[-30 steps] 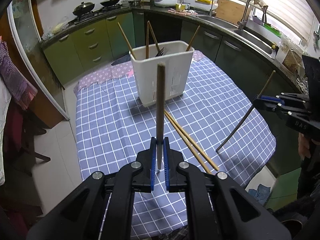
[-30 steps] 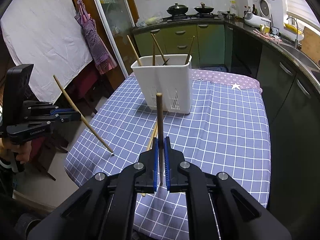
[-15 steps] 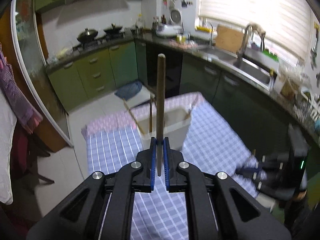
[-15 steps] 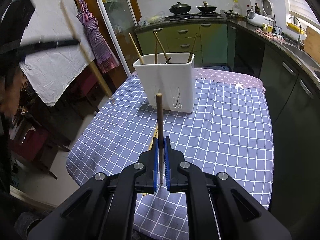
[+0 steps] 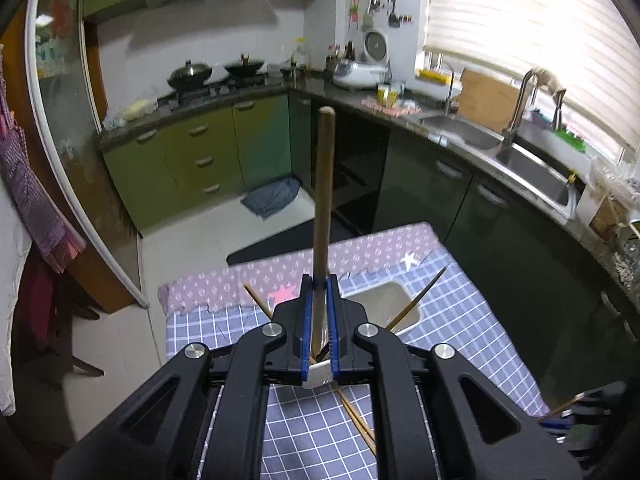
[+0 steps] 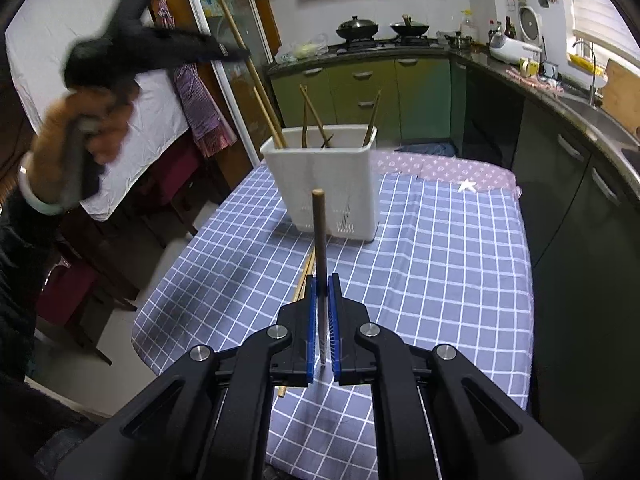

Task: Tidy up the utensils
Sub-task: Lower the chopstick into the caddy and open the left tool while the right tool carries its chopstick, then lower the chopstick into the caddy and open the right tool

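My left gripper (image 5: pixel 319 284) is shut on a wooden chopstick (image 5: pixel 324 192) that stands up between its pads. Below and behind its jaws is the white utensil holder (image 5: pixel 384 306), with other chopsticks (image 5: pixel 420 300) leaning in it. In the right wrist view the left gripper (image 6: pixel 240 54) is blurred, high at the left of the holder (image 6: pixel 324 176). Its chopstick (image 6: pixel 236 36) slants down towards the holder's left corner; I cannot tell whether the tip is inside. My right gripper (image 6: pixel 322 280) is shut on a second chopstick (image 6: pixel 319 232), short of the holder. Loose chopsticks (image 6: pixel 302 276) lie on the checked cloth.
The table with the blue checked cloth (image 6: pixel 440 260) drops off at the left and near edges. Green cabinets (image 5: pixel 200 160), a stove and a sink counter (image 5: pixel 520 160) ring the far side. A person's hand (image 6: pixel 80 128) holds the left gripper. Dark chairs (image 6: pixel 80 280) stand at the left.
The left gripper has risen and carried its chopstick forward from the near table edge to above the holder. The right gripper and its chopstick have stayed put.
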`<state>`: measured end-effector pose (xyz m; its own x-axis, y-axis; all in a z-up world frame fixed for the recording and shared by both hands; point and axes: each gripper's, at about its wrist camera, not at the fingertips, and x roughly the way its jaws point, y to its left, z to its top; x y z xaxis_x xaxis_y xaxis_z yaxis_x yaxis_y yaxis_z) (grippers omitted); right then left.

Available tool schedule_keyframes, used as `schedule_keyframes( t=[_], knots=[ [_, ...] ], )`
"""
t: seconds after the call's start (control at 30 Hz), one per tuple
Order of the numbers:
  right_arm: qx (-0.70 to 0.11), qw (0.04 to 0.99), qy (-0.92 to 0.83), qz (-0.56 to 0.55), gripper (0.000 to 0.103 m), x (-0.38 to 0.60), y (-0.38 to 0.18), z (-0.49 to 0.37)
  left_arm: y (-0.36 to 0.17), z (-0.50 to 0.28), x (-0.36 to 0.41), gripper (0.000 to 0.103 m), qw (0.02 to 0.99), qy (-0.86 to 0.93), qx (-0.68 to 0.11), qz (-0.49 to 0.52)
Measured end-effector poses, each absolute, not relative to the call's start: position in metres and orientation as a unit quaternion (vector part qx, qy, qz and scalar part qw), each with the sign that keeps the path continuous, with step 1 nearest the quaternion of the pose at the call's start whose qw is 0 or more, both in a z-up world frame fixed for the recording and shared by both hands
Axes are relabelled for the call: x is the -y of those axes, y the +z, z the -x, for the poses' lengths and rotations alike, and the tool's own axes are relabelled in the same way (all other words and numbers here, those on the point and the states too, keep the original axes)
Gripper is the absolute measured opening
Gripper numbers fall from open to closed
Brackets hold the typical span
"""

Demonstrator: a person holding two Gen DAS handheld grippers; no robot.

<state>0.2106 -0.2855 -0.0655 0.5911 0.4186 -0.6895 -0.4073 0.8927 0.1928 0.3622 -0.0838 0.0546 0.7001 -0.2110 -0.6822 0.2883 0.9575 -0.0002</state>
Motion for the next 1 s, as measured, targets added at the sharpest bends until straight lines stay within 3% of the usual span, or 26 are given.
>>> schedule_keyframes(
  t=[0.3, 0.43, 0.7, 1.0],
  knots=[
    [-0.349, 0.912, 0.216, 0.015, 0.007, 0.277, -0.014, -0.231, -0.002, -0.380, 0.080, 0.009, 0.900, -0.120, -0.413, -0.063],
    [-0.317, 0.925, 0.210, 0.013, 0.007, 0.270, 0.019, -0.246, 0.006, -0.366, 0.065, 0.028, 0.904, -0.124, -0.406, -0.048],
    [-0.245, 0.949, 0.198, -0.009, 0.007, 0.250, 0.085, -0.295, 0.028, -0.312, 0.038, 0.032, 0.909, -0.133, -0.392, -0.047],
    [-0.313, 0.937, 0.157, -0.005, 0.007, 0.221, 0.031, -0.389, 0.006, -0.268, 0.019, 0.033, 0.880, -0.151, -0.448, -0.038]
  ],
)
